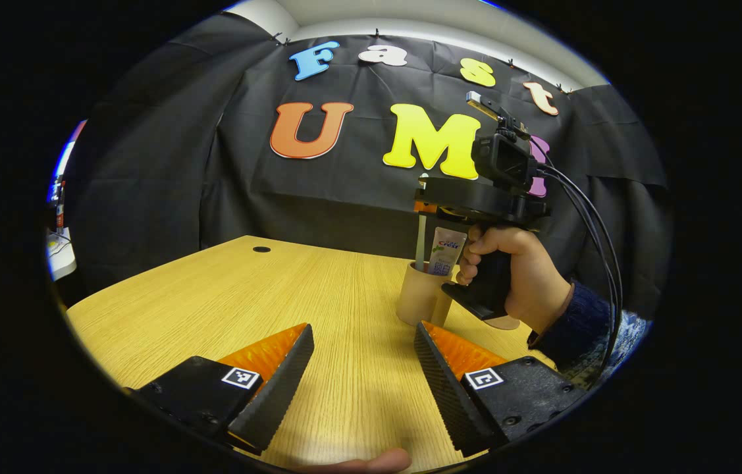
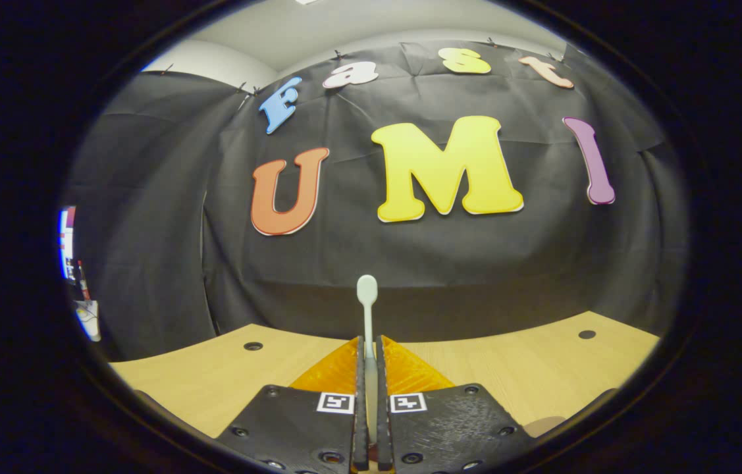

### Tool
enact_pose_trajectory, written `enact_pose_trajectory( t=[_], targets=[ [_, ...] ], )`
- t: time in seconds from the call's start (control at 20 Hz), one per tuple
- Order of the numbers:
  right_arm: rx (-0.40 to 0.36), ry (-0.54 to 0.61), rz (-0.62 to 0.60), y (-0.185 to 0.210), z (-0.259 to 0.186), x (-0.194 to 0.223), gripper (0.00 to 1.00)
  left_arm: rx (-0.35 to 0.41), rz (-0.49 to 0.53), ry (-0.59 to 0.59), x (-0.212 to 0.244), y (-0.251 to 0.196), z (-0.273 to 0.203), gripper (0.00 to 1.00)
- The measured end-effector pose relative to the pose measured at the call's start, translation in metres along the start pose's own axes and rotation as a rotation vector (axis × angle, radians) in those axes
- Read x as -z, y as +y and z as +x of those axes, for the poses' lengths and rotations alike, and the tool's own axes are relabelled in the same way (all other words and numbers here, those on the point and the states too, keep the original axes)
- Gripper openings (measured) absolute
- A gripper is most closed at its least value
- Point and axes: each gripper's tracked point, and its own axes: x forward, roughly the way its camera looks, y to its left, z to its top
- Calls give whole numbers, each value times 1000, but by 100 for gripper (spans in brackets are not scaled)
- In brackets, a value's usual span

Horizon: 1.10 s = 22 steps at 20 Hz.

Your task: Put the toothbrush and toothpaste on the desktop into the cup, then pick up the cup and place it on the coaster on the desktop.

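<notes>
Standing upright between the closed jaws of the right gripper (image 2: 371, 368), the toothbrush (image 2: 367, 309) is seen in the right gripper view with its head raised against the black cloth wall (image 2: 147, 217); its lower handle is hidden between the fingers, so the end cannot be made out. In the left gripper view the same gripper (image 1: 424, 205) is held by a hand (image 1: 515, 276) above the cup (image 1: 420, 293), and a pale stick, seemingly the toothbrush handle, runs from it down toward the cup's mouth; whether its end touches the cup's inside cannot be told. The toothpaste (image 1: 445, 251) is seen standing in the cup, its lower part hidden by the cup wall and its right edge by the hand. The cup stands on the wooden surface (image 1: 226, 296), its right side covered by the hand and the gripper's grip. A rounded tan edge (image 1: 504, 322) shows below the hand beside the cup; it may be the coaster, though too little is visible to be sure. Cables (image 1: 598, 230) hang from the gripper past a dark sleeve (image 1: 575, 322).

The left gripper (image 1: 364, 355) is held low over the surface with its jaws wide apart and nothing between them. A fingertip (image 1: 377, 461) is cut off at the bottom edge. A small round hole (image 1: 261, 249) is seen in the surface near the far wall.
</notes>
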Motion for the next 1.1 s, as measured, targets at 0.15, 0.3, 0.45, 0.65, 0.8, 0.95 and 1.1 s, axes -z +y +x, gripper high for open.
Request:
enact_pose_trajectory(
  t=[0.15, 0.3, 0.45, 0.65, 0.8, 0.95, 1.1],
  targets=[
    [-29, 22, 1, 4, -7, 3, 7, -6, 7, 1, -1, 2, 0, 97],
    [-49, 23, -10, 2, -19, 7, 37, -9, 2, 6, 2, 3, 0, 97],
    [-28, 12, -23, -10, -36, -1, 89, -18, 4, 18, 4, 4, 1, 97],
    [-31, -29, -25, -23, -66, -21, 93, -50, 22, 12, -1, 7, 4, 97],
    [-28, -55, -33, -40, -95, -34, 94, -84, 9, 26, -5, 8, 8, 97],
    [-31, -76, -40, -60, -128, -41, 94, -100, -1, 64, -9, 1, 17, 97],
    [-31, -92, -47, -85, -163, -43, 94, -65, 4, 88, -24, -18, 31, 97]
  ],
)
